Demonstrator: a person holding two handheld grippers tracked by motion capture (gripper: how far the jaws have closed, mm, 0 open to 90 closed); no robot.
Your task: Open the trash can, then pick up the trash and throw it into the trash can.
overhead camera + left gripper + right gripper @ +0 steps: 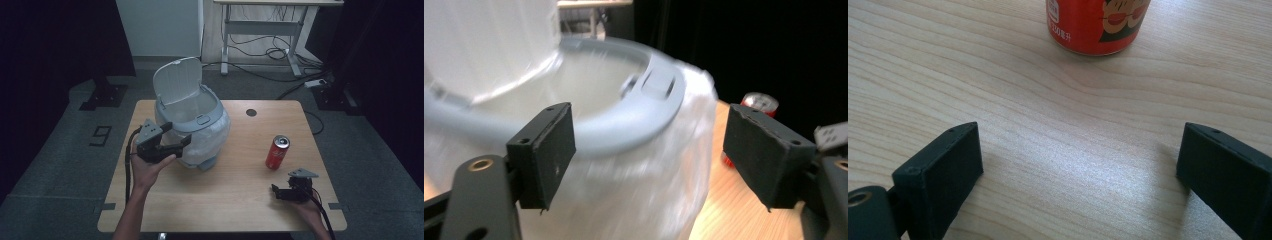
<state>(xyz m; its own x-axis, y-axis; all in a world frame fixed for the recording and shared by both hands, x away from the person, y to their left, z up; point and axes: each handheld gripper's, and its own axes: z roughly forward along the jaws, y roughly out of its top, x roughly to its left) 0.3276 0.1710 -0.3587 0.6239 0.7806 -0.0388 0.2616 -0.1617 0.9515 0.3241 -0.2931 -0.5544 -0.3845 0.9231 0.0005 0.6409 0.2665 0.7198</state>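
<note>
Bin point(200, 127) lid up, left gripper point(181, 143) wide and empty; next, right gripper point(278, 191), wide, takes can point(277, 152) at 12 o'clock.

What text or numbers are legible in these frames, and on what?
"9": floor marking, left of the table.
Red can: small white print, perhaps "330" plus characters, too small to read surely; a cartoon graphic beside it.
Bin: no text.
</note>
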